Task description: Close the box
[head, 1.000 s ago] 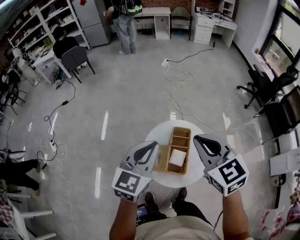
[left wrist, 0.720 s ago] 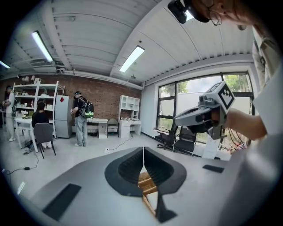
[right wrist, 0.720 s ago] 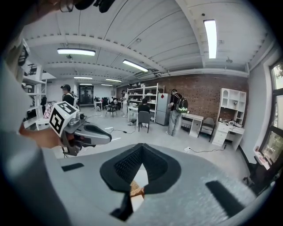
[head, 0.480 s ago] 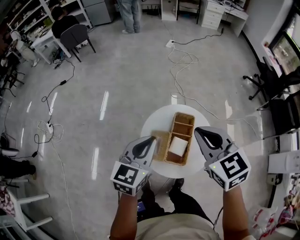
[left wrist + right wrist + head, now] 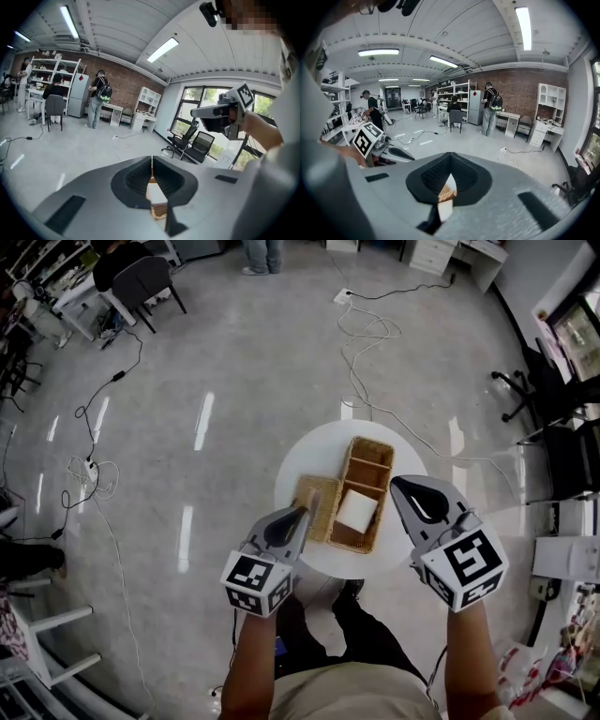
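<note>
wicker box (image 5: 367,486) sits open mid-frame on the round white bench (image 5: 309,463), its lid (image 5: 316,502) laid out to its left. left gripper (image 5: 304,512) hovers by that lid and right gripper (image 5: 395,483) flanks the box's right side. both have their fingers clenched on nothing, probably to push the lid over rather than pinch it.

Open wicker box (image 5: 367,491) sits on white table (image 5: 309,458), lid (image 5: 317,509) flipped left.

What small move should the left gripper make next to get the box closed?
Probably ease the left gripper against the lid's outer edge and start tipping it rightward over the box. The lid lies open on the box's left, right at that gripper's tip; its jaws are shut, fit for pushing, and the compartments are uncovered.
</note>
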The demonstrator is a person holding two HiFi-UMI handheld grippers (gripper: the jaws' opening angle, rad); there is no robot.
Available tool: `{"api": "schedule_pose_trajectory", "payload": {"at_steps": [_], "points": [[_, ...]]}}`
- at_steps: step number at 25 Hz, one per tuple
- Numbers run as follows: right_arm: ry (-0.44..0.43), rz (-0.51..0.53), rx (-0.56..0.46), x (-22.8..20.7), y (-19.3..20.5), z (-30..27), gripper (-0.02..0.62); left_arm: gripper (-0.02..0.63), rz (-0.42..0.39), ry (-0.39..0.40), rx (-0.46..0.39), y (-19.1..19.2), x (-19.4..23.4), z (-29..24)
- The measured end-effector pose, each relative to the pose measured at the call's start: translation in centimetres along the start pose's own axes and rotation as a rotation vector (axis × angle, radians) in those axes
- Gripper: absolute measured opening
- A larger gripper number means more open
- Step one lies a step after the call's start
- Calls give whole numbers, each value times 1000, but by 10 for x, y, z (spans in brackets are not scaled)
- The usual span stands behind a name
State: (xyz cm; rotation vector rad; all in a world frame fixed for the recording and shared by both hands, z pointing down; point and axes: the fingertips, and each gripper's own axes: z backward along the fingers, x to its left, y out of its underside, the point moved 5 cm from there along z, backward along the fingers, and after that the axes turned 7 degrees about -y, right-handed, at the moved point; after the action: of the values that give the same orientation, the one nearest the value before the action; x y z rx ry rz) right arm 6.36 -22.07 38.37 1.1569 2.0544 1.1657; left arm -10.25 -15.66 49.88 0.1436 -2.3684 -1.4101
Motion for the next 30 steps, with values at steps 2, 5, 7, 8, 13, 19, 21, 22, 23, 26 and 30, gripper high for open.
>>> {"api": "schedule_pose_trajectory", "payload": {"at_steps": [2, 5, 7, 8, 13, 19, 21, 22, 23, 26, 30], "points": [[-6, -5, 8, -2, 6, -6, -8, 11, 28, -2, 17, 14, 3, -4], [-17, -9, 22, -2, 15, -15, -8, 11, 69, -7, 39, 34, 10, -10], [-24, -12, 36, -1, 21, -24, -8, 11, 97, -10, 57, 49, 15, -12], [-27, -14, 44, 0, 25, -28, -8, 11, 115, -11, 67, 57, 18, -13], [-44, -21, 71, -1, 39, -48, -8, 12, 210, -12, 113, 95, 30, -22], [-66, -28, 94, -2, 55, -68, -8, 12, 334, -29, 160, 142, 39, -28], [-73, -30, 98, -2, 59, -74, -8, 14, 385, -32, 169, 156, 43, -29], [-76, -31, 101, -2, 61, -77, -8, 14, 416, -34, 171, 163, 45, -30], [-79, -33, 105, -1, 64, -80, -8, 22, 450, -35, 173, 170, 47, -31], [-90, -38, 114, -1, 71, -87, -8, 92, 548, -41, 186, 191, 53, -36], [-98, -44, 126, -1, 81, -95, -8, 148, 638, -60, 212, 218, 58, -42]]}}
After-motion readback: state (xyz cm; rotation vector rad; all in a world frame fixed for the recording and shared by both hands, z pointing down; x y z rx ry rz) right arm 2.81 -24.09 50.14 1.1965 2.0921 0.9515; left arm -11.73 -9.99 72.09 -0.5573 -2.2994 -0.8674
